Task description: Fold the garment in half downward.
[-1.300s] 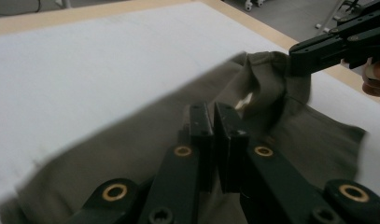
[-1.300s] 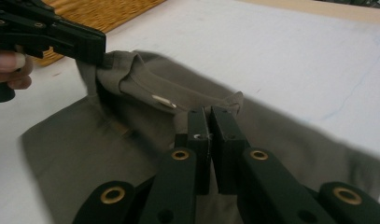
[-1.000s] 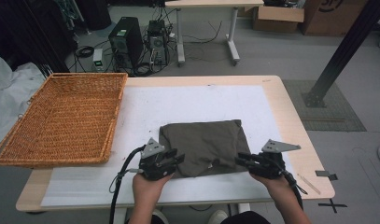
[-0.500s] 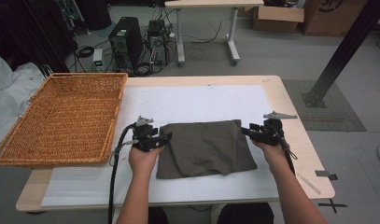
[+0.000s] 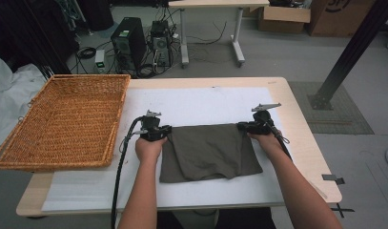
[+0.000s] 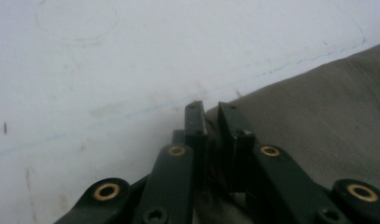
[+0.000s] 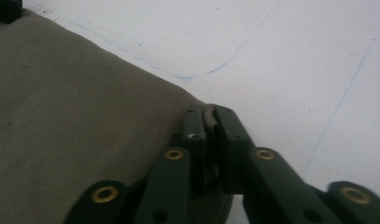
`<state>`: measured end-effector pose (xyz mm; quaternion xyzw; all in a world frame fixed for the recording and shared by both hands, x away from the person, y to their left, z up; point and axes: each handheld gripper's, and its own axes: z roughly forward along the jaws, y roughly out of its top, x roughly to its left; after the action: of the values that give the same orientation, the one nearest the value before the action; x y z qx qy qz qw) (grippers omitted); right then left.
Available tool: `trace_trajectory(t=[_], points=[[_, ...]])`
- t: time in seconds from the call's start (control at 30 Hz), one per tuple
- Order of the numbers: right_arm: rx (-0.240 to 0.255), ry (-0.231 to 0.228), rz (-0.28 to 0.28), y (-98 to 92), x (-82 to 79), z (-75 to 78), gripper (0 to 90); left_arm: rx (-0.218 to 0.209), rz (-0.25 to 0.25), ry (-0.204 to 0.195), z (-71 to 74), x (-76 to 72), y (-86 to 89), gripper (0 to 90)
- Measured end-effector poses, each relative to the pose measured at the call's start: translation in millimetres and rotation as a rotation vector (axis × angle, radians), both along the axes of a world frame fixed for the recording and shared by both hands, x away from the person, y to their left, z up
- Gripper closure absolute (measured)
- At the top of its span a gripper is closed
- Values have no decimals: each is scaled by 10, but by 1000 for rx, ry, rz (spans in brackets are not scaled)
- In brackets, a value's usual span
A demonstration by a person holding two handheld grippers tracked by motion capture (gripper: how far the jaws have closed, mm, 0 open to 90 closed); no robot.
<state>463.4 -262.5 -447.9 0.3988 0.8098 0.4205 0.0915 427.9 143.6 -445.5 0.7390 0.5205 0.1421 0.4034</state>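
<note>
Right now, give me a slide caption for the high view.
Left gripper and right gripper pinch the far corners of an olive cloth beside a wicker basket.

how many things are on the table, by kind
cloth: 1
basket: 1
white mat: 1
claw: 2, left claw and right claw, each shut on a far corner of the cloth
total: 5

a grey floor (image 5: 287, 52) lay beyond the wooden table (image 5: 303, 143), with computer towers (image 5: 129, 43) and tangled cables beside a white desk's legs (image 5: 184, 36), cardboard boxes (image 5: 284, 16), and a black post (image 5: 351, 52).
</note>
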Motion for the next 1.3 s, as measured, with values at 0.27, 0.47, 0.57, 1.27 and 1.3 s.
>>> trace_trajectory(t=[0.27,0.47,0.57,1.27,1.3], points=[[89,53,-48,-82,272,2,855,-11,24,-16,74,260,56,837],[168,95,-117,-180,313,-33,773,17,32,-17,20,287,58,771],[131,50,-122,-176,259,52,658,-5,72,-52,126,250,95,491],[268,-388,28,-169,-433,991,137,-204,-111,-385,1082,-593,155,211],[276,-390,28,-175,-433,1024,136,-206,-116,-391,1102,-627,147,211]])
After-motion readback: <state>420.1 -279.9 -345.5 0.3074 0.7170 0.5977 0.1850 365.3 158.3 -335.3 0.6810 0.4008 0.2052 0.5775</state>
